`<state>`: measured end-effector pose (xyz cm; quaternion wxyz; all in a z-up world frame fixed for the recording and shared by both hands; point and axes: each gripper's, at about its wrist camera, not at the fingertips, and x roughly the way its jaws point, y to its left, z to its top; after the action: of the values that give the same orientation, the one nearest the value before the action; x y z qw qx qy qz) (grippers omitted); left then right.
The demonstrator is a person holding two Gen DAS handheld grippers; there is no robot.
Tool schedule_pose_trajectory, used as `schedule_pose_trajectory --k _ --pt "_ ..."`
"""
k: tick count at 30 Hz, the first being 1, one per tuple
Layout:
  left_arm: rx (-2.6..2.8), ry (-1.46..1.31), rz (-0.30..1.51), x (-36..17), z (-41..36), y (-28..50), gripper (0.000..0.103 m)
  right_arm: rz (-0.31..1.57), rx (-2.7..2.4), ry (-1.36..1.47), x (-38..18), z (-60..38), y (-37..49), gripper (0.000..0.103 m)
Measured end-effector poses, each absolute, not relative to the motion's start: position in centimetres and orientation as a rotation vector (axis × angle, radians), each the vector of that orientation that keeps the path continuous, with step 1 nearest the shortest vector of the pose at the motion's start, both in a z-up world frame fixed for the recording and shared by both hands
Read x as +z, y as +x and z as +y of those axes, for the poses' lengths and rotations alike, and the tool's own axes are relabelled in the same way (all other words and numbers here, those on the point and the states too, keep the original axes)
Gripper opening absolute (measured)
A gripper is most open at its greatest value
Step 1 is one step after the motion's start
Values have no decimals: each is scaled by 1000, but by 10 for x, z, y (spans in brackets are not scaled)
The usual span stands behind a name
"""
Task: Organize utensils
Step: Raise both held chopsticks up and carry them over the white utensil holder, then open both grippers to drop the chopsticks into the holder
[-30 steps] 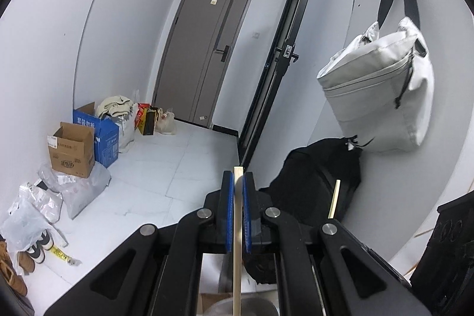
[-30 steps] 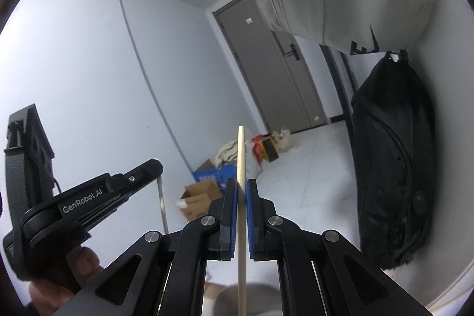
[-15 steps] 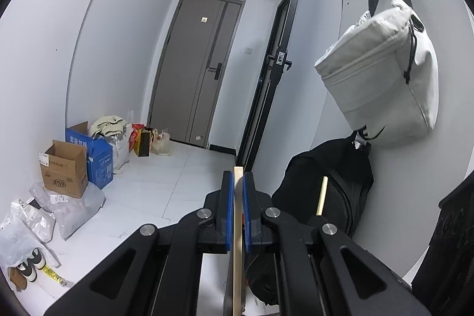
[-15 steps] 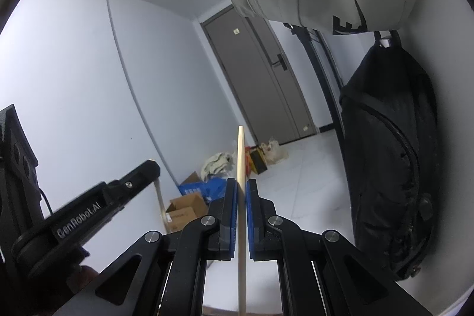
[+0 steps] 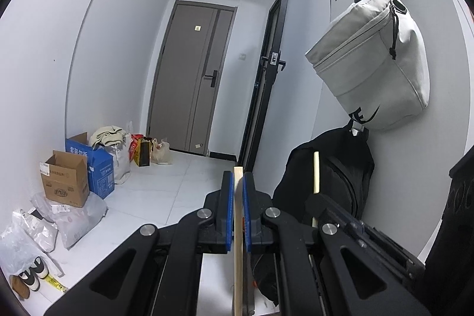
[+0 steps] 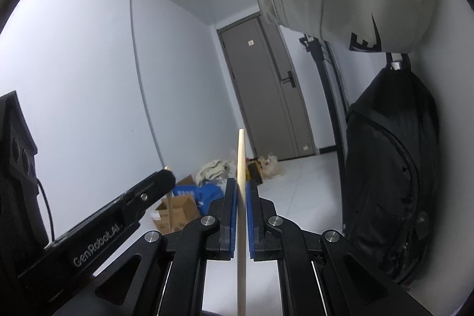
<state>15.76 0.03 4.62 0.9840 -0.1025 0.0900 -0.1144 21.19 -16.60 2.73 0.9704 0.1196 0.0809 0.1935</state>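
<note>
Upright chopstick [image 5: 238, 242] in left gripper [image 5: 236, 191], another [image 6: 240, 197] in right gripper [image 6: 242, 197]

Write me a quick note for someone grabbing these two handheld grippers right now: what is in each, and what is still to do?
Left gripper: shut on a wooden stick, held upright, its square top just above the blue pads.
Right gripper: shut on a second stick, also upright, its rounded top well above the pads.
The grippers sit side by side; each shows in the other's view.
Both point into a hallway: door ahead, grey bag and black backpack hanging on the wall to the right.
Done: both sticks picked up.
Left: put them away. No holder or tray is clearly in view, so look below the grippers first.
</note>
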Motion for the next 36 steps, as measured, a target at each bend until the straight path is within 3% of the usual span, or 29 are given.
schedule_pose_trajectory --k 17,30,31,33,34,36 --pt "-297 -197 243 40 3 146 2 159 411 243 20 -176 196 4" --pt "-419 -208 440 37 6 140 4 318 487 217 2 -189 164 9" --pt "-410 -213 450 38 9 139 9 330 487 232 3 -193 162 11" --pt "-389 -229 472 39 15 134 32 339 480 267 5 -202 155 33" --pt "-365 -243 469 42 21 128 42 340 478 284 6 -206 150 38" --pt "-337 -245 455 44 26 118 45 338 477 309 10 -214 138 47"
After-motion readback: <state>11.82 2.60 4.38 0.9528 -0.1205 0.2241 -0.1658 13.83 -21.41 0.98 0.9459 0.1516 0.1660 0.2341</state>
